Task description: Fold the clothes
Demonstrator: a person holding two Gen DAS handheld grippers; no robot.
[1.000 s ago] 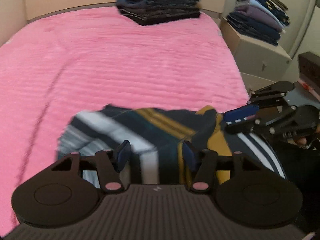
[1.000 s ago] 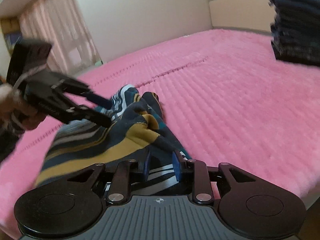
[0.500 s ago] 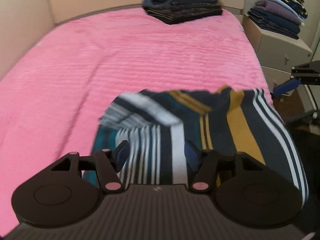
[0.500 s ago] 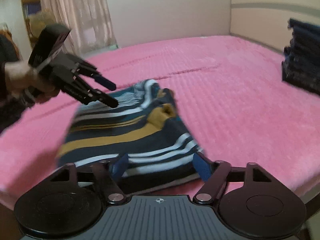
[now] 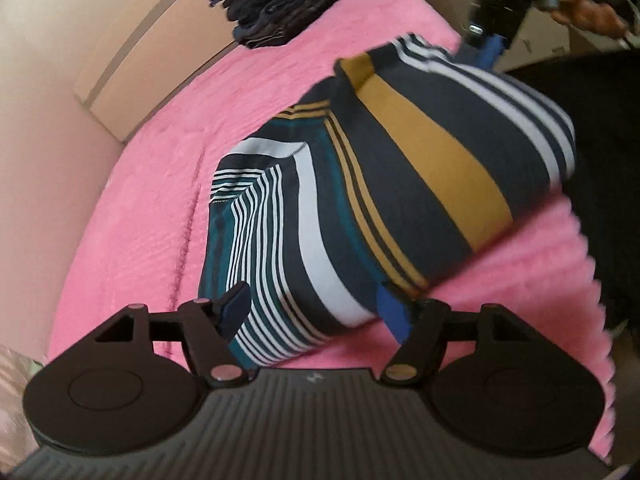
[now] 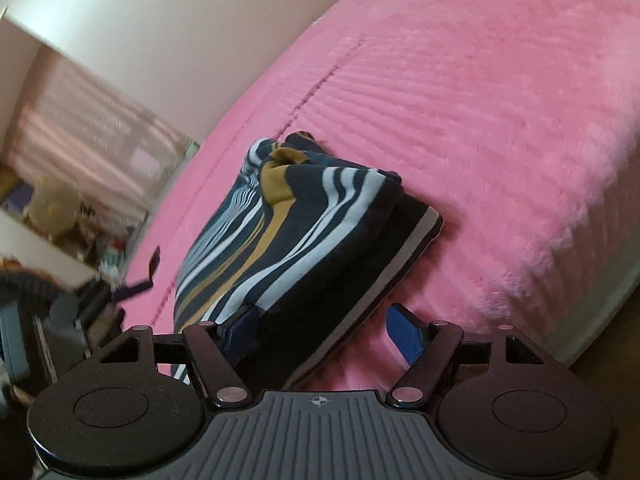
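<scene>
Left wrist view is showing the striped shirt [image 5: 360,200] lying folded near the bed [image 5: 140,220] edge, its long axis running near-left to far-right, with both the left gripper [image 5: 316,312] and right gripper [image 6: 320,328] gaping, straddling its near corners.

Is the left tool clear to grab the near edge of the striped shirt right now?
Probably yes. The left tool is open, with the folded striped shirt lying right between its fingers on the pink blanket, nothing blocking.
</scene>
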